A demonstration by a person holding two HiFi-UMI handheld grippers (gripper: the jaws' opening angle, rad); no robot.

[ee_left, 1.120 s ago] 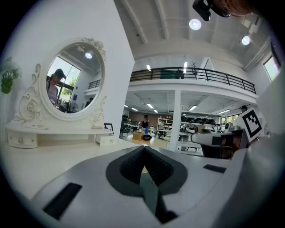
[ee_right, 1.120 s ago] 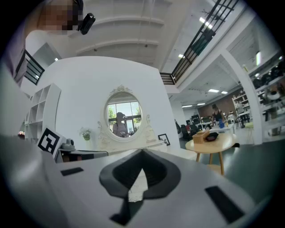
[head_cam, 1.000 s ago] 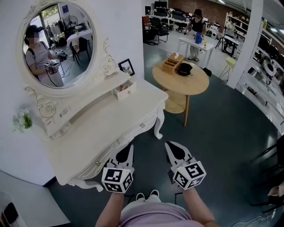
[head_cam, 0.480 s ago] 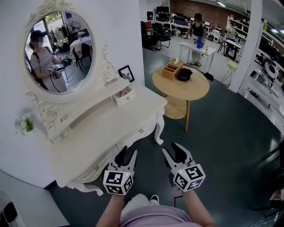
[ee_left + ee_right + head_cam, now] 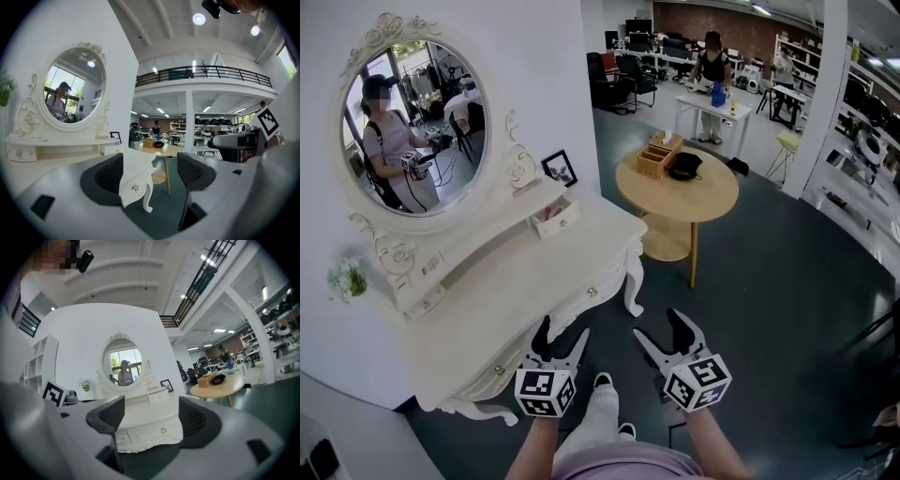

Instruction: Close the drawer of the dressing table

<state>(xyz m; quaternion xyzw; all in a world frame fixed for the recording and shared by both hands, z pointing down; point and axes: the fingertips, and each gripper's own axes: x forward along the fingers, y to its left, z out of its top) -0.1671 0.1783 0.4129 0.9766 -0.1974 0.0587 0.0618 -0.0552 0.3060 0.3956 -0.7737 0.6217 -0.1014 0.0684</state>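
L gripper [image 5: 563, 327] & R gripper [image 5: 657, 325] jaws opening, both empty, near dressing table [image 5: 502, 281], small upper drawer [image 5: 555, 218] ajar

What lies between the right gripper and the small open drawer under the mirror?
Head view: only dark floor and the dressing table's bare white top lie between the right gripper, its tongs opening and empty, and the small drawer.

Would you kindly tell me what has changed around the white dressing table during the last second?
The left gripper and the right gripper, both shut a second ago, are opening their jaws, with nothing between them. On the white dressing table, the small white upper drawer stays pulled out, and the front drawers look shut as before.
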